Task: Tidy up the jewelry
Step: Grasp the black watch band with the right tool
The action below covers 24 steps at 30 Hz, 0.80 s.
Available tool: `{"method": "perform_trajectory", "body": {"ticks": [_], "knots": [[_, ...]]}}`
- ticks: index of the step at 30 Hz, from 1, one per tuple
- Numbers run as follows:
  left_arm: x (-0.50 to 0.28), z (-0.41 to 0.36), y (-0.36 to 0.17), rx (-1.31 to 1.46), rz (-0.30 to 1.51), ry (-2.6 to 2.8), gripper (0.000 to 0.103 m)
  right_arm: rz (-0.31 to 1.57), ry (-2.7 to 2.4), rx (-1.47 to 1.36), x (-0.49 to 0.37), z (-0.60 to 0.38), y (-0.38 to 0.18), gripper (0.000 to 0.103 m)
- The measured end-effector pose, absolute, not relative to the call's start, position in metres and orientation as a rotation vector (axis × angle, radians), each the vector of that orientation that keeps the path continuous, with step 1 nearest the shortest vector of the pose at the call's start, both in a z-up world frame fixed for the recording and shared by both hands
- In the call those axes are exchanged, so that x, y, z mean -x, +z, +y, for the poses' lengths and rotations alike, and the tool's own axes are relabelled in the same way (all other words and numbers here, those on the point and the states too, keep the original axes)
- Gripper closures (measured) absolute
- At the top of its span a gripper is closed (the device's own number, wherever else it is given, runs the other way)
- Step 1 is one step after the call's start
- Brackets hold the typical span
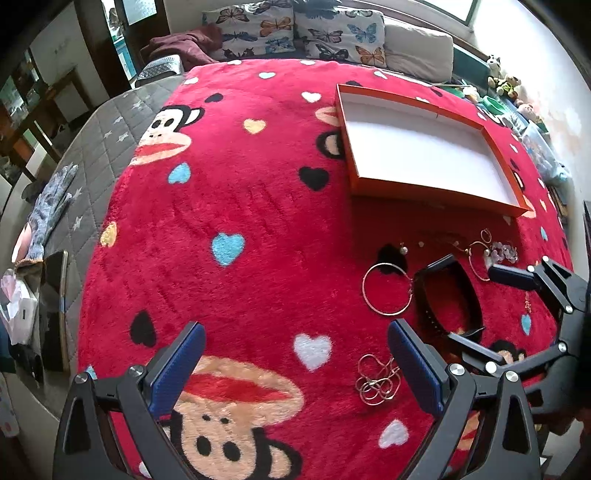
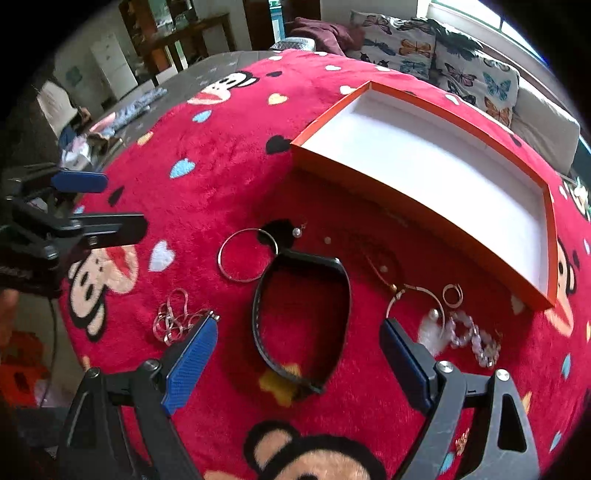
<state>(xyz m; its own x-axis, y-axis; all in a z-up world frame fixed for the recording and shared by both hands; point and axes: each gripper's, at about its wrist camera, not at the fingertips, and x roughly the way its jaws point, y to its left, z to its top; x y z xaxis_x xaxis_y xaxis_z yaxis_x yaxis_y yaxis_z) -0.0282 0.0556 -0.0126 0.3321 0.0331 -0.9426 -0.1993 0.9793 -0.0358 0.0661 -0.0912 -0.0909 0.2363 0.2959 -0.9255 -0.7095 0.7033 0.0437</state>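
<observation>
An orange tray (image 1: 436, 192) (image 2: 413, 192) with a white empty inside lies on the red monkey blanket. In front of it lie a black band (image 1: 424, 295) (image 2: 258, 295), a thin hoop bangle (image 1: 365, 291) (image 2: 221, 254), a tangled chain (image 1: 376, 384) (image 2: 173, 321), pearl earrings (image 2: 296, 232), a gold hoop with a pearl (image 2: 436, 314), a small ring (image 2: 452, 295) and a clear bead bracelet (image 2: 472, 339). My left gripper (image 1: 295, 369) is open and empty, left of the chain. My right gripper (image 2: 299, 362) is open and empty, straddling the black band; it also shows in the left wrist view (image 1: 484, 299).
The red blanket (image 1: 240, 206) covers a grey quilted bed (image 1: 92, 147). Butterfly pillows (image 1: 295, 29) and a cushion stand at the back. A glove (image 1: 48, 210), a phone (image 1: 55, 306) and papers lie on the left edge. Toys line the right wall.
</observation>
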Motion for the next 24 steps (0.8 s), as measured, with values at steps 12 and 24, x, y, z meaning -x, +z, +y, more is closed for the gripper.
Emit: {"method": "perform_trajectory", "body": {"ticks": [12,24], "knots": [[0.028,0.048,-0.023,0.109,1.240,0.083,0.000,1.182,0.675,0.479,-0.082,-0.079,-0.118,0.025],[0.002,0.026,-0.043,0.091,1.268,-0.066,0.008,1.168,0.661,0.417,-0.083,-0.086,-0.110,0.053]]}}
